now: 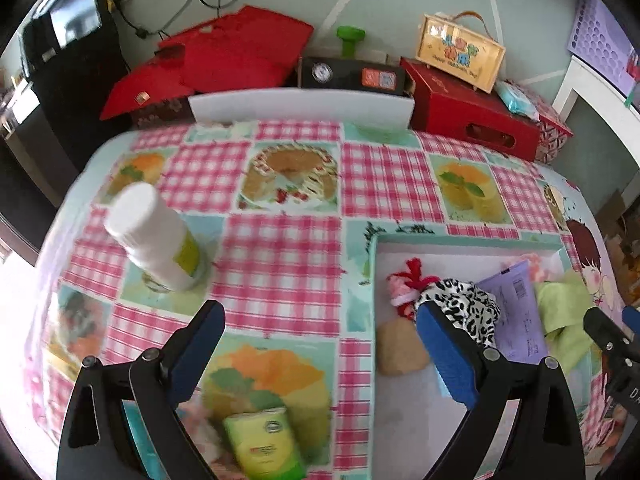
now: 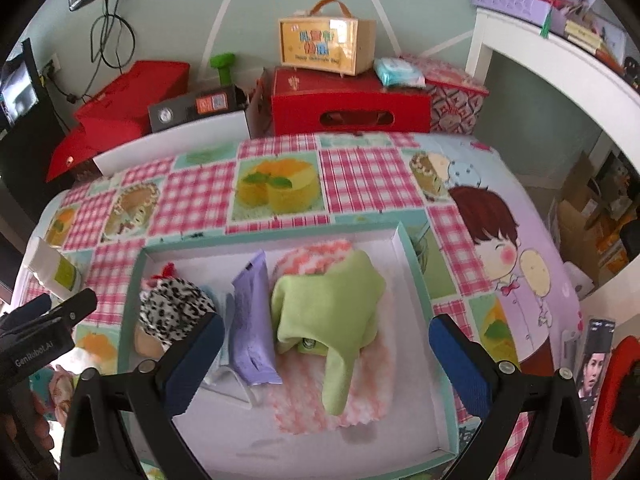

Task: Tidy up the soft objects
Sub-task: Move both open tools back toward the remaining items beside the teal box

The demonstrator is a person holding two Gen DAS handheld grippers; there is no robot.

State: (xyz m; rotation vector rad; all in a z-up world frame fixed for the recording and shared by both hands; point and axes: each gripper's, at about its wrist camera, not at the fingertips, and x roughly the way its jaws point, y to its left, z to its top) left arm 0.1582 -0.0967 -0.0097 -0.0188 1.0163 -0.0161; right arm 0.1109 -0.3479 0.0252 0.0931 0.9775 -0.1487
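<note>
both grippers, left gripper [image 1: 320, 336] and right gripper [image 2: 326, 340], gape wide and empty (nothing between the pads); right hovers over the green cloth [image 2: 328, 300] in the tray [image 2: 416, 264].

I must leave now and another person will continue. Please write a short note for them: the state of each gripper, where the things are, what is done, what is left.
Left gripper: open, empty, above the tablecloth beside the tray.
Right gripper: open, empty, above the tray.
In the tray: green cloth on a pink towel, purple pouch, spotted cloth, red-and-pink knit piece, tan pad.
Outside the tray: white bottle, green tissue pack.
Left: probably the tissue pack; the bottle looks hard.
</note>
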